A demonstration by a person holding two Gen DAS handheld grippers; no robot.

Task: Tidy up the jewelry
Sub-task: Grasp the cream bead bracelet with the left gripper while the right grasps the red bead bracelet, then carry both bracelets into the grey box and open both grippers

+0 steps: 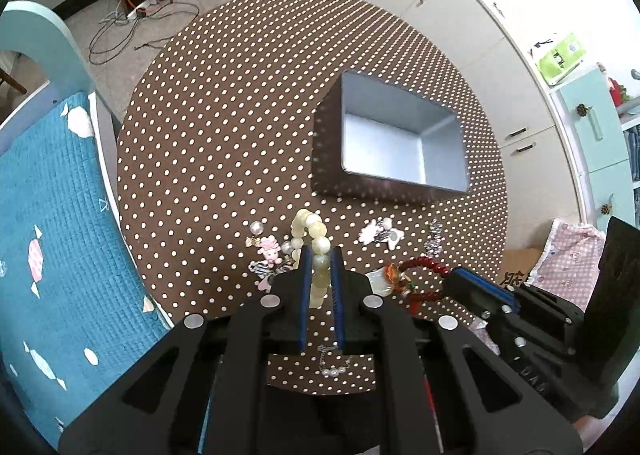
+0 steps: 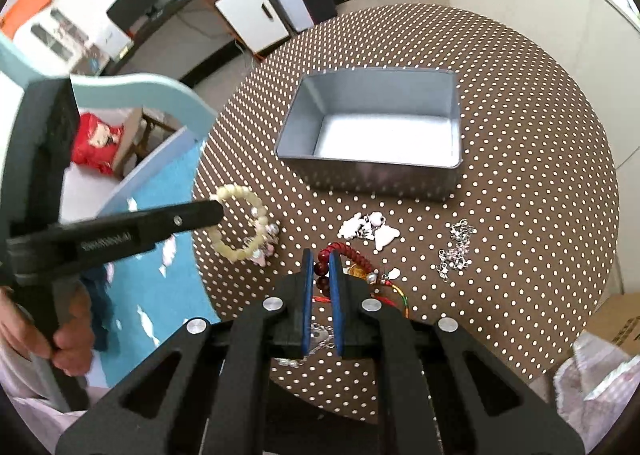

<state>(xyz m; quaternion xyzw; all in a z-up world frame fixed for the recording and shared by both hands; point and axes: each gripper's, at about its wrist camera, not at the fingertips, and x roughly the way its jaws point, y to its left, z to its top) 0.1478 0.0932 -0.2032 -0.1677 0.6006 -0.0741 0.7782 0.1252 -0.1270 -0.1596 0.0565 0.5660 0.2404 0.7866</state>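
You get bright, even daylight in both views. Beyond your fingertips the tin box [image 2: 372, 135] glares pale on its floor, and the white cupboards [image 1: 460, 27] far right of the fingers nearly wash out. Shadows under the fingers are soft. The fisheye bends the round table [image 1: 224, 103] and darkens every corner. Left of your right fingers, the left gripper [image 2: 214, 211] smears with motion blur; the centre is sharp.

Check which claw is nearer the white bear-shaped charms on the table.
Right. The right claw, shut on the red bead bracelet, sits just in front of the white charms; the left claw, holding the cream bead bracelet, is farther left.
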